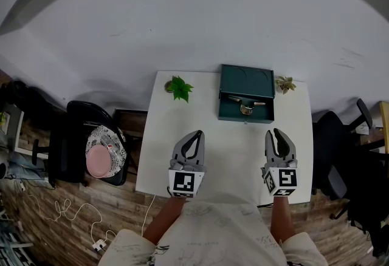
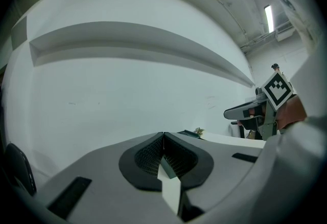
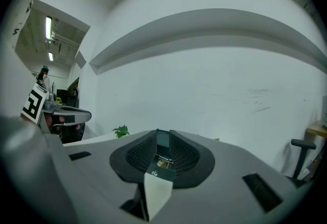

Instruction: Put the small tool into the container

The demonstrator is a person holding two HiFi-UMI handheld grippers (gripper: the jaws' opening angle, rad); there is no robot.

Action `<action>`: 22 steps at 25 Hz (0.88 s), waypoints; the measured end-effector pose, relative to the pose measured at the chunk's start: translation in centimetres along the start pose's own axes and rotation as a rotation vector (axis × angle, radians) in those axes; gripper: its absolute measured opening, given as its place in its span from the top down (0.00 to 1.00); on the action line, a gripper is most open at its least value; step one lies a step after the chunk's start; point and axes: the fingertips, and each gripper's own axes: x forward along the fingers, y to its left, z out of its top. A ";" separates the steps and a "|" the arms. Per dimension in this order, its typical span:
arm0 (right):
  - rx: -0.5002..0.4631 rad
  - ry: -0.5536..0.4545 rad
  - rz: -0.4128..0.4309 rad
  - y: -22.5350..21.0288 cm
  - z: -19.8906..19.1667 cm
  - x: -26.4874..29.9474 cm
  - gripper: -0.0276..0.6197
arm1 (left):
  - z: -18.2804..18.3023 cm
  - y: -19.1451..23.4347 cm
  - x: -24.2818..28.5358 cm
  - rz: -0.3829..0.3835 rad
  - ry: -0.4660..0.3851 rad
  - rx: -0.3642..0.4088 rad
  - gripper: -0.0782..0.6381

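In the head view, a white table (image 1: 182, 131) stands against a plain white wall, on wood-plank floor (image 1: 36, 210). A black chair (image 1: 79, 137) with a pink and patterned cushion sits at the table's left. A leafy green plant (image 1: 179, 87) and a paler small plant (image 1: 284, 84) stand at the table's back edge, with the container (image 1: 234, 85) between them. It is a dark teal, rectangular, shallow box. The small tool (image 1: 245, 102) lies inside it near the front wall. The tool is slim and metallic, its long axis runs left to right across the box, and its thin end points right. The left gripper (image 1: 196, 135) and right gripper (image 1: 275, 133) hover over the near half of the table, well apart from the box. In the left gripper view, the left gripper (image 2: 163, 135) has its ribbed black pads meeting at the tips with nothing between them. The wall ahead carries a long ledge, and strip lights show on the ceiling. In the right gripper view, the right gripper (image 3: 163, 132) has its jaws a narrow way apart and grips nothing. The container (image 3: 162, 141) and the glinting tool (image 3: 163, 162) show through the gap.
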 end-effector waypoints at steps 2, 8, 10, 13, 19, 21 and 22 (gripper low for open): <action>0.000 0.002 0.005 0.1 0.0 0.0 0.83 | 0.0 -0.1 0.0 -0.003 0.001 0.000 0.88; -0.005 0.009 0.018 0.4 -0.1 0.0 0.89 | 0.1 -0.3 0.1 -0.006 -0.001 0.003 0.88; -0.010 0.010 0.019 0.4 0.0 0.0 0.90 | 0.2 -0.3 0.1 -0.009 -0.001 0.002 0.88; -0.017 0.014 0.029 0.6 0.0 0.0 0.92 | 0.2 -0.5 0.3 -0.015 0.000 0.004 0.88; -0.030 0.008 0.031 0.6 0.2 -0.2 0.93 | 0.5 -0.9 0.8 -0.028 -0.007 0.002 0.88; -0.031 0.010 0.028 0.4 0.3 -0.3 0.93 | 0.6 -0.9 0.9 -0.028 -0.008 0.002 0.88; -0.031 0.010 0.027 0.4 0.3 -0.3 0.93 | 0.6 -1.0 0.9 -0.029 -0.008 0.002 0.88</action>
